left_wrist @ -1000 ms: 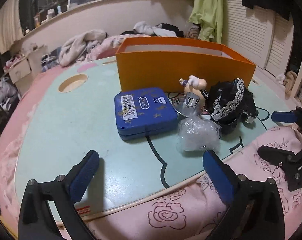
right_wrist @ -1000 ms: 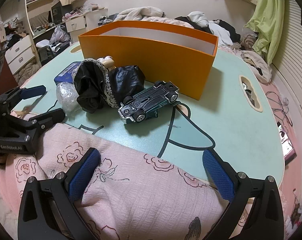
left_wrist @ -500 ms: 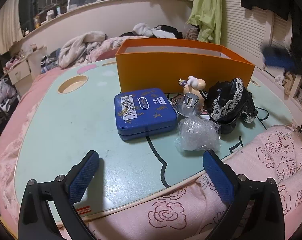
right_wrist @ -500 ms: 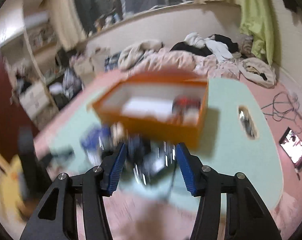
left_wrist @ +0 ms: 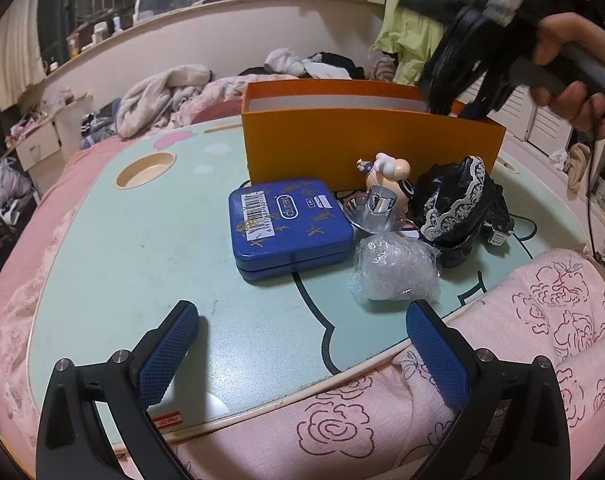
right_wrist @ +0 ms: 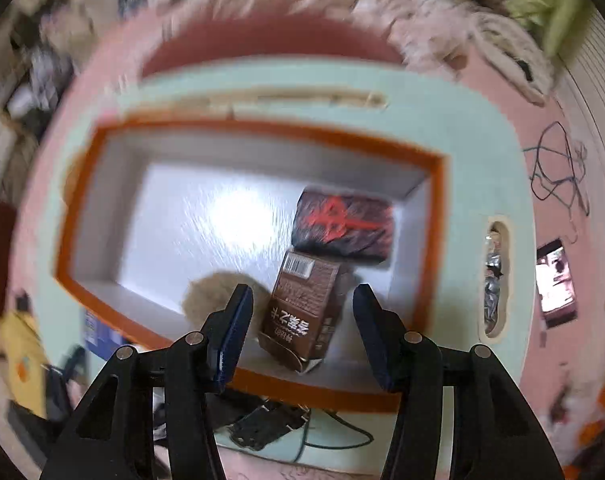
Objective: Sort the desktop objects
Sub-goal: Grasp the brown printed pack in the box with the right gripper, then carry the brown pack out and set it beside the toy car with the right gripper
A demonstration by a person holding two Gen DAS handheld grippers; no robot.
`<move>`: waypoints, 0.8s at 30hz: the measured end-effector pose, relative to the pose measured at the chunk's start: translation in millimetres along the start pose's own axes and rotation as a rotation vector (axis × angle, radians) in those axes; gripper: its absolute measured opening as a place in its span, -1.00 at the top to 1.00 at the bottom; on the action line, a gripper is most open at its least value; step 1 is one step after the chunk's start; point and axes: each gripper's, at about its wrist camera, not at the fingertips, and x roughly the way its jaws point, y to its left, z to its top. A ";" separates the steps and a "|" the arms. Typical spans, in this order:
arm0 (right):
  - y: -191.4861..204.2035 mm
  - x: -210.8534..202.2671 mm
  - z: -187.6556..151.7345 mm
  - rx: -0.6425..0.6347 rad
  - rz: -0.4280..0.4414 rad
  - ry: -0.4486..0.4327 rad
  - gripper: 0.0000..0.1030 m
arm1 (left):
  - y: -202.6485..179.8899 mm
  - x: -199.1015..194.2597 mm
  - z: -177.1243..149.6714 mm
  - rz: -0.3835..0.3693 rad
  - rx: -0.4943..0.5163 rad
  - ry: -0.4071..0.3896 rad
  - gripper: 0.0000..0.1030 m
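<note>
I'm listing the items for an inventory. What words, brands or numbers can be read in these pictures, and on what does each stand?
"Durex": blue tin, upside down in the left wrist view.
Barcode label on that tin: digits too small to read surely.
"Peel Off": red sticker on the table's near edge.
Brown pack inside the orange box: Chinese characters, upside down and blurred, unreadable.
Black pack: red mark only, no words.

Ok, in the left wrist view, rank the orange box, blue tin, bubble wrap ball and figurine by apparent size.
1. orange box
2. blue tin
3. bubble wrap ball
4. figurine, partly hidden behind a shiny metal piece, so its rank is less sure.
</note>
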 end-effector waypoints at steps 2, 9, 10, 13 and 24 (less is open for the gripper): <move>6.5 11.5 7.2 -0.033 -0.057 0.030 -0.04 | -0.3 -0.7 0.9 0.002 0.003 -0.006 -1.00; 18.0 15.8 11.5 -0.029 -0.076 -0.001 0.18 | -1.1 -1.0 3.1 -0.001 0.004 -0.008 -1.00; 17.6 12.4 10.2 -0.024 -0.068 -0.021 0.18 | -0.9 -0.9 3.0 -0.001 0.003 -0.008 -1.00; 14.8 -9.7 1.3 0.002 -0.002 -0.109 0.18 | -0.8 -0.6 2.7 -0.001 0.003 -0.009 -1.00; 0.3 -81.9 -89.4 -0.007 0.297 -0.356 0.17 | -0.2 -0.6 2.3 -0.002 0.003 -0.010 -1.00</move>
